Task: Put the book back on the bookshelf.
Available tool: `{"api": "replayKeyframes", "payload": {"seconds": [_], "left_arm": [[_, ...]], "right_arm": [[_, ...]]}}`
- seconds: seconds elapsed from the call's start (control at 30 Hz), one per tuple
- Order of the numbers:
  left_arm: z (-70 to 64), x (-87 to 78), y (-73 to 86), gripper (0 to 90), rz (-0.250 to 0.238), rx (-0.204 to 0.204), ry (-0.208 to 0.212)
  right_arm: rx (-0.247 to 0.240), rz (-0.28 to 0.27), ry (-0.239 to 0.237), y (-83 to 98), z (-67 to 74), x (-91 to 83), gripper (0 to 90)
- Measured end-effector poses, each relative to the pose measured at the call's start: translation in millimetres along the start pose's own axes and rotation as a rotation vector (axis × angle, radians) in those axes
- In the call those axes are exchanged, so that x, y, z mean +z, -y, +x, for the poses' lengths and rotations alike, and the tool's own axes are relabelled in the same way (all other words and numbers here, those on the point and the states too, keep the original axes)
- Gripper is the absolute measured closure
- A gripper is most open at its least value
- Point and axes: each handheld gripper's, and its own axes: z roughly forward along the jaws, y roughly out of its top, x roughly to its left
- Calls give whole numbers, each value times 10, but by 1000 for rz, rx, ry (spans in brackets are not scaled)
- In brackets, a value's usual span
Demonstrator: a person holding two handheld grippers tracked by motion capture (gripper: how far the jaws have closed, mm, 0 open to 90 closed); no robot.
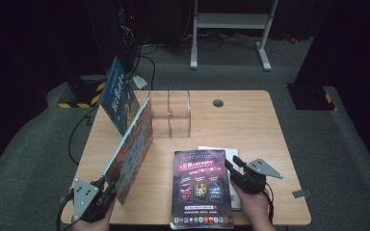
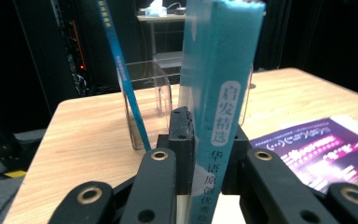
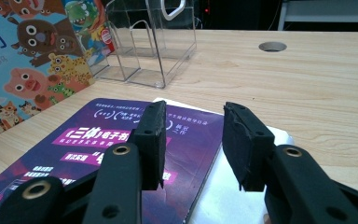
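Note:
A tall picture book (image 1: 135, 144) with cartoon animals on its cover stands on edge along the table's left side. My left gripper (image 1: 110, 186) is shut on its near end. In the left gripper view the jaws (image 2: 209, 128) press on both sides of the teal spine (image 2: 223, 60). A purple magazine (image 1: 200, 187) lies flat near the front edge. My right gripper (image 1: 232, 164) hovers open over the magazine's right edge. In the right gripper view nothing lies between the gripper's (image 3: 193, 126) pads, and the magazine (image 3: 98, 140) is beneath them.
A clear acrylic holder (image 1: 171, 115) stands at the table's back middle. A blue book (image 1: 118, 94) leans upright at its left. A white sheet (image 1: 217, 150) lies under the magazine. A cable hole (image 1: 218, 103) sits in the tabletop at back right.

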Motion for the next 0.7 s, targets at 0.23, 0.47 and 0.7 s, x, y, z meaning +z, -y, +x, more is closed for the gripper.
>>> {"api": "replayKeyframes", "payload": {"seconds": [0.23,0.47,0.7], "left_arm": [[53,-4,9,802,-11,-17,14],[125,-22,-30,792,-9,-23,20],[134,-10,-60,757,0,20,19]], "right_arm": [[6,-2,1,-1,-8,-4,598],[20,1,-3,8,-20,-2,597],[11,1,4,15,-14,-10,594]]}}
